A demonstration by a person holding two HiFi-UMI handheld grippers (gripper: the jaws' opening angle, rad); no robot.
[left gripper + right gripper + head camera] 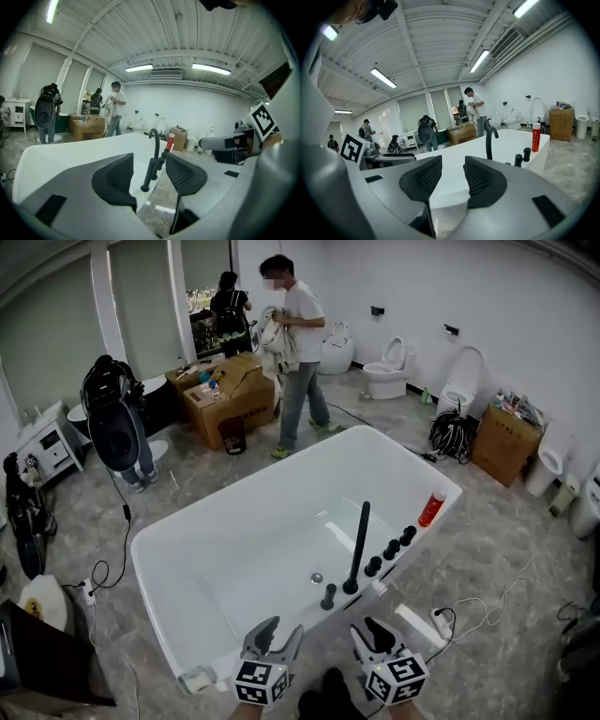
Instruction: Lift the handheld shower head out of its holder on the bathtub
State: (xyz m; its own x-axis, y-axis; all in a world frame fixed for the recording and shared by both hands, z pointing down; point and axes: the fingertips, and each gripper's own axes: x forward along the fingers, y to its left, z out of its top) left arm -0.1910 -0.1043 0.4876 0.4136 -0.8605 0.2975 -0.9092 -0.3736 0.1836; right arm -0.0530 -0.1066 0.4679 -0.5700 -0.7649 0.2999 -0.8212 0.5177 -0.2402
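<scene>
Black spout [359, 545] and knobs [391, 548] crowd the tub rim [255, 482] (basin open beside them).

Head view overhead, all share bathtub [262, 559]

Grey left claw [281, 630], right claw [372, 632], black ribbed pads [117, 178]

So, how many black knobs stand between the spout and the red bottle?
3 knobs: one beside the spout, one midway, one nearest the red bottle. None looks hidden.
</scene>
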